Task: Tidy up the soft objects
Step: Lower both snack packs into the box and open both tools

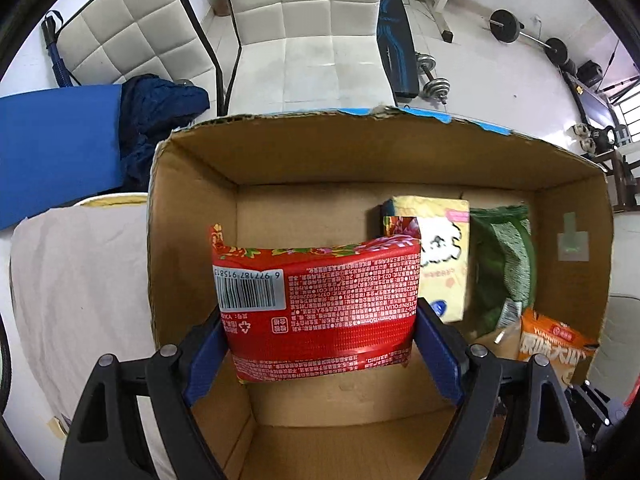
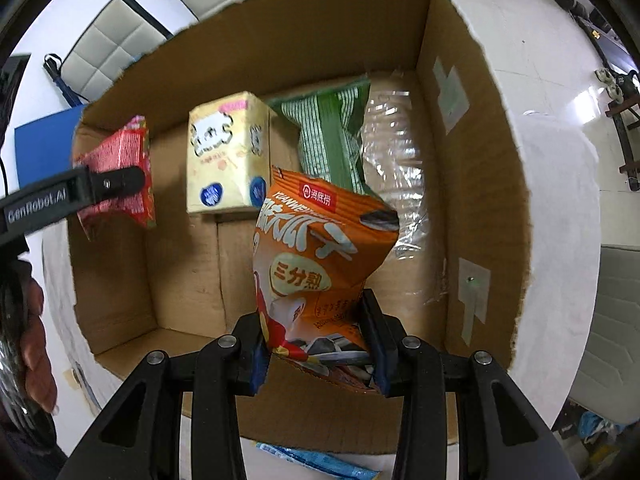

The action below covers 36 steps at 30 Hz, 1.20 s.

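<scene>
Two wrist views over an open cardboard box (image 1: 192, 208) that rests on a white-covered tabletop (image 1: 80, 280). The left hand-held gripper (image 1: 320, 344) pinches a red packet (image 1: 316, 300) between its blue pads (image 1: 204, 364), gripping the lower part of the packet; the barcode side faces the camera and the packet is held upright above the box floor, toward the box's left wall. In the right wrist view the same red packet (image 2: 120, 172) appears at the left side of the box, clamped by the left hand-held gripper (image 2: 116, 184). The right hand-held gripper (image 2: 318, 348) pinches an orange snack bag (image 2: 316, 264) at its lower end, the bag rising crumpled above the fingers, over the near right part of the box (image 2: 472, 160). On the box floor, against the far wall, lie a yellow tissue pack (image 2: 226, 152), just beside it a green striped bag (image 2: 332, 136), and next to that, along the right wall, a clear plastic-wrapped bundle (image 2: 396, 168) whose contents cannot be told. The left wrist view shows the yellow tissue pack (image 1: 442, 256) and green striped bag (image 1: 506, 256) behind the red packet, with the orange snack bag (image 1: 556, 344) at the near right corner. Beyond the box stand white quilted chairs (image 1: 316, 20) and, farther right, dumbbells (image 1: 434, 76) on the floor.
</scene>
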### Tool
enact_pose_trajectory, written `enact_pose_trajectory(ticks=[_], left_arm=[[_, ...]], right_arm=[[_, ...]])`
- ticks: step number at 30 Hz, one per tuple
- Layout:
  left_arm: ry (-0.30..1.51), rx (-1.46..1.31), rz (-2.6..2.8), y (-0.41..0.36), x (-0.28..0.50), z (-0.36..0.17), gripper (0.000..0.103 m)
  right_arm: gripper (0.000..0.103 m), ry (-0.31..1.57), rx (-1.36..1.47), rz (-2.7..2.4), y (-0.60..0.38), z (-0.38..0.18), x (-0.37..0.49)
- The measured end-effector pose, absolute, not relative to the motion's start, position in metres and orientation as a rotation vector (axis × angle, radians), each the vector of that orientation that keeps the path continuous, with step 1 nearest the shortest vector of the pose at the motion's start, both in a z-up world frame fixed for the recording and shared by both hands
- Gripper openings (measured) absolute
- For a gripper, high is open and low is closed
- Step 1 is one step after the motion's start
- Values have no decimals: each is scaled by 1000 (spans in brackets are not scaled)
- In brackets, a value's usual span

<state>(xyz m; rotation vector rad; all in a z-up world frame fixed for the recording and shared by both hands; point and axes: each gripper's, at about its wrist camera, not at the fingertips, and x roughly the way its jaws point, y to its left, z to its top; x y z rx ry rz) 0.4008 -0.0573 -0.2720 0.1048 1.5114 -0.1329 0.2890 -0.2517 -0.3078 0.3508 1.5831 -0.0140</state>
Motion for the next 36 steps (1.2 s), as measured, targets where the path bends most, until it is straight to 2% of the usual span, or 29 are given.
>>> enact_pose_trajectory(ticks=[5,6,7,9,12,15,19,27,29,30,36], left_arm=[[1520,146,-129,-62,407,-279,87],[1529,139,-123,-61,409,-281,87],[1545,117,-112,-58,413,-284,87],[1564,72,-115,-53,417,-287,87],[1571,46,-109,-48,420,-288,87],[1581,41,-108,-46,419,-287,90],[1569,70,-99,-46,418,-283,99],[1483,68,-116,-47,404,-249,99],[1453,62,-136,-48,394,-238,99],[1438,70,-137,-49,388,-233,99],[1354,56,-144,-45,335,-206,99]], right_arm=[[45,1665,293,-5,-245,-327,291],[51,1670,288,-5,-244,-329,292],[64,1666,293,-4,-242,-330,292],[78,1657,306,-3,-240,-329,293],[80,1646,314,-4,-237,-326,296],[91,1635,308,-3,-233,-323,298],[91,1622,316,2,-230,-318,298],[91,1598,305,-18,-238,-302,294],[96,1588,305,-30,-241,-296,292],[103,1579,302,-37,-242,-293,290],[103,1528,268,-59,-244,-271,271]])
